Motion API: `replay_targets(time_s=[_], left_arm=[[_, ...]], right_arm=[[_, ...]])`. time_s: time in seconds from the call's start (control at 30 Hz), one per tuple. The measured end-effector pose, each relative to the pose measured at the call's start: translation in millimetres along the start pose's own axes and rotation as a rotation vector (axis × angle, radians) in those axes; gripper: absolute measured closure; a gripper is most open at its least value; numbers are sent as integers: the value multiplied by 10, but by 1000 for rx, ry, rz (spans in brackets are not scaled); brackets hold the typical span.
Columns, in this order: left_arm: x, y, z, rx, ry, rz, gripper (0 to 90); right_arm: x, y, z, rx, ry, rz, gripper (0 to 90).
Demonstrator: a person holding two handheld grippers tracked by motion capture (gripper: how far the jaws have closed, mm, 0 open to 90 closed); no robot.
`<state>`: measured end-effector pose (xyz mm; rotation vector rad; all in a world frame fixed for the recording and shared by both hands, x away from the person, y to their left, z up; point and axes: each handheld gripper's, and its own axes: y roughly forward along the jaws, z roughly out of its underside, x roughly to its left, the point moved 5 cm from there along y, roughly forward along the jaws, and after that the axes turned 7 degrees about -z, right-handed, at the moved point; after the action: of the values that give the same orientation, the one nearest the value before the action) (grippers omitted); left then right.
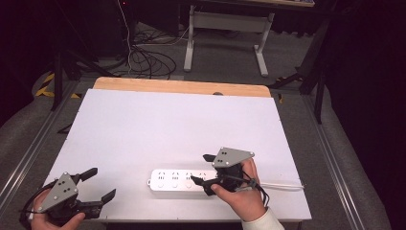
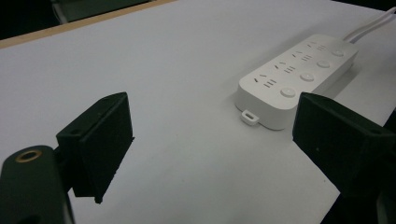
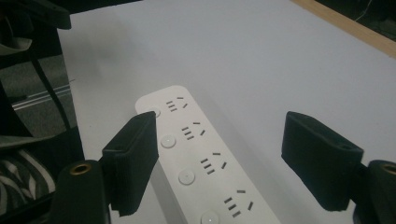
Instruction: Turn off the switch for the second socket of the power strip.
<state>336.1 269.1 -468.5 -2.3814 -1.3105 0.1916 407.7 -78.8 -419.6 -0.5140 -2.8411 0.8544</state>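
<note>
A white power strip [image 1: 172, 180] [image 2: 299, 70] [image 3: 201, 154] with several sockets and round buttons lies flat near the front edge of the white table [image 1: 167, 124]. Its white cable [image 1: 282, 184] runs off to the right. My right gripper [image 1: 201, 168] [image 3: 220, 119], held in a hand, hangs over the strip's right end. Its jaws stand open, with the strip below and between them and neither pad pressing on it. My left gripper [image 1: 103, 183] [image 2: 212, 100] rests at the front left corner, open and empty, pointing toward the strip's left end.
A wooden strip [image 1: 182, 86] edges the table's far side. Behind it the floor holds loose black cables [image 1: 148, 60] and a white desk frame [image 1: 225, 28]. Metal rails run along both sides of the table.
</note>
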Motion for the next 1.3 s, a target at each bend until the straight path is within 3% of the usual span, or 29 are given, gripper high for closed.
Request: replay_targets(time_s=[0.07, 0.23, 0.73, 1.3], left_arm=[[0, 4, 9, 6, 20, -8, 107], [-3, 2, 10, 6, 23, -2, 103], [-6, 5, 14, 2, 23, 4, 82], [-12, 25, 21, 1, 21, -3, 74]], right_arm=[[-26, -41, 19, -11, 9, 12, 261], [-76, -114, 83, -25, 28, 35, 249], [-280, -530, 398, -150, 117, 108, 219], [-462, -838, 862, -178, 189, 149, 150]])
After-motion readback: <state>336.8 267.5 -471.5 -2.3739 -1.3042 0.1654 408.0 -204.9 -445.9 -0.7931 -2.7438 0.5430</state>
